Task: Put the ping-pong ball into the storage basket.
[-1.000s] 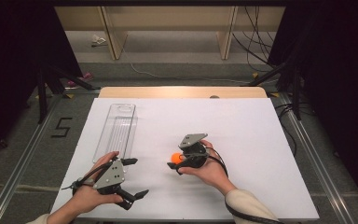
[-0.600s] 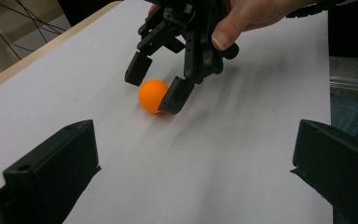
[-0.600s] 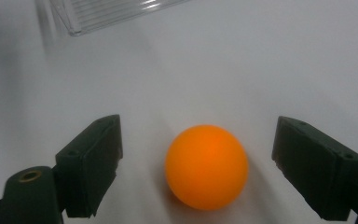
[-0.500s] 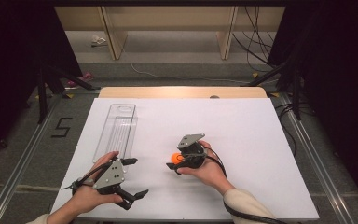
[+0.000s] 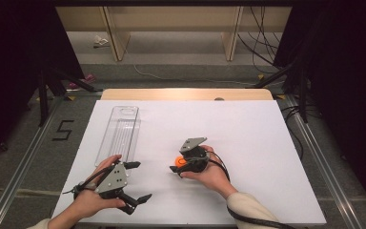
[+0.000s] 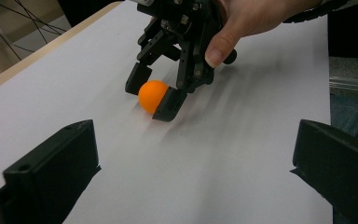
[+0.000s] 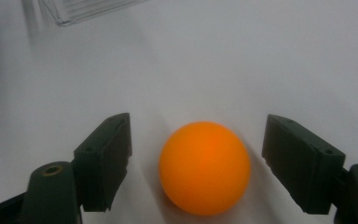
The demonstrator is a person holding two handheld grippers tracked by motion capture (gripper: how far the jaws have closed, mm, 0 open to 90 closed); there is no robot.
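White covering was spread over the table (image 5: 267,143), and grey floor with cables was seen behind it. A small round orange ball (image 5: 180,161) lay on the table near the middle, on the side close to the person. The right gripper (image 5: 177,164) was held low around the ball. Its black fingers (image 7: 105,158) were spread, one on each side of the ball, and a gap was seen between the ball and each finger in the right gripper view. The left gripper (image 5: 138,183) was held near the front edge of the table, well apart from the ball, with its fingers (image 6: 51,172) spread wide and nothing between them. A long clear plastic tray (image 5: 120,133) lay flat just beyond the left gripper.
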